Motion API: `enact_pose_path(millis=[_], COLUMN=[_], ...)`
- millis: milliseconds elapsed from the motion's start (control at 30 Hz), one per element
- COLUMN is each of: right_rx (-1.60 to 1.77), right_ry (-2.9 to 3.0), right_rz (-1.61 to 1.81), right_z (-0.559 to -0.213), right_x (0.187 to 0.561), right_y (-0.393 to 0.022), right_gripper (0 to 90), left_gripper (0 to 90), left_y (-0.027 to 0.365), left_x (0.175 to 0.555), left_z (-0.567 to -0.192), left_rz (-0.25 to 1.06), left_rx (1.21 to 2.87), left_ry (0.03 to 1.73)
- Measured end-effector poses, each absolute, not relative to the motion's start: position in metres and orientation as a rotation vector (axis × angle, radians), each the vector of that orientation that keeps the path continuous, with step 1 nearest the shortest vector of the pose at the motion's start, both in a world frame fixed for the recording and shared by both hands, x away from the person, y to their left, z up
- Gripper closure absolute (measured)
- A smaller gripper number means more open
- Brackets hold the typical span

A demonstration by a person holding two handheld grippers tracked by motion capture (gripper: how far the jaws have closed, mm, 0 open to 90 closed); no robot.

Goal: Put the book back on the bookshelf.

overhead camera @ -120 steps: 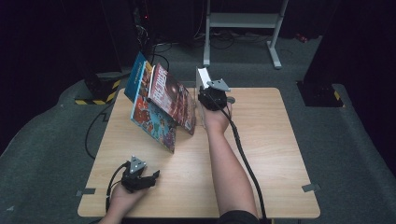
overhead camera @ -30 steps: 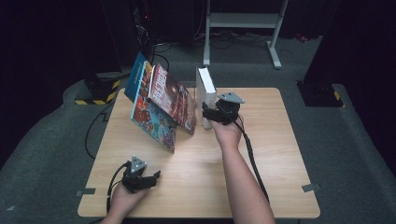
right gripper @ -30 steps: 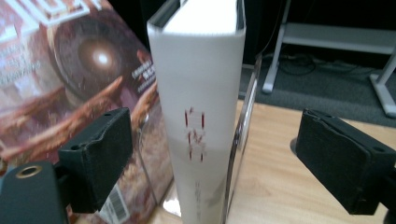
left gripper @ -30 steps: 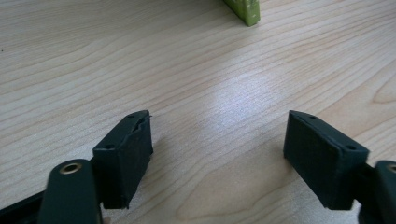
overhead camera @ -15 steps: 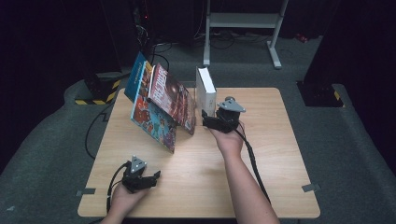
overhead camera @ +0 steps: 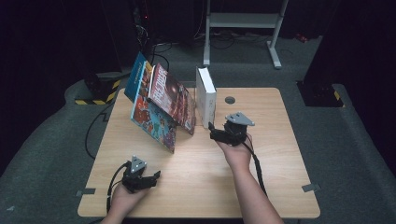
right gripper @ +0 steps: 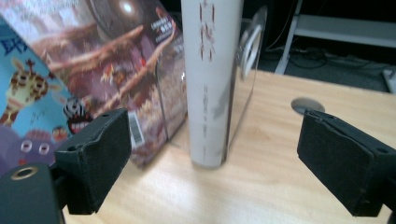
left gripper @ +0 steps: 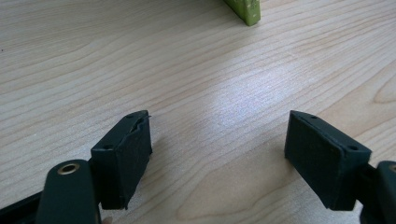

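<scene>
Facing white book, gaping right tool

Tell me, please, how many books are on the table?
3, maybe more hidden: a white book upright, a dark-covered book leaning beside it, and a blue-covered book leaning at the far left.

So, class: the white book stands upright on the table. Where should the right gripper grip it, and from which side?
Probably across its spine. The white book stands upright with the narrow spine facing the right gripper, whose open jaws look wide enough to span it. Come from the person's side, level, gripping low. The leaning picture books crowd its left face, so sideways approaches look blocked there.
</scene>
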State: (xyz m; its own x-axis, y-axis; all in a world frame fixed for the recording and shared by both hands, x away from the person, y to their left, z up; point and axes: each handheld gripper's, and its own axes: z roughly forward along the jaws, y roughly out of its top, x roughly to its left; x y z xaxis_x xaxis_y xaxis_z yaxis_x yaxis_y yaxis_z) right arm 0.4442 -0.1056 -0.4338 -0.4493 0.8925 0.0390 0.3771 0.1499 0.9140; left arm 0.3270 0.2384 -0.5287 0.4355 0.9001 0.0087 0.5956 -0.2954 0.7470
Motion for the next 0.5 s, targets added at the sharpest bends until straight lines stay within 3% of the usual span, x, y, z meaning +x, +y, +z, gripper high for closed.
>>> enact_pose_path(millis=[500], right_rx=[1.215], right_ry=[1.961], right_rz=[1.223], right_z=[-0.467], right_x=[0.403], right_y=[-0.140], right_gripper=[9.5], left_gripper=[23.1], left_y=[0.239], left_x=[0.327], left_z=[-0.529], left_rz=[0.574], left_rx=[2.012], left_ry=[1.253])
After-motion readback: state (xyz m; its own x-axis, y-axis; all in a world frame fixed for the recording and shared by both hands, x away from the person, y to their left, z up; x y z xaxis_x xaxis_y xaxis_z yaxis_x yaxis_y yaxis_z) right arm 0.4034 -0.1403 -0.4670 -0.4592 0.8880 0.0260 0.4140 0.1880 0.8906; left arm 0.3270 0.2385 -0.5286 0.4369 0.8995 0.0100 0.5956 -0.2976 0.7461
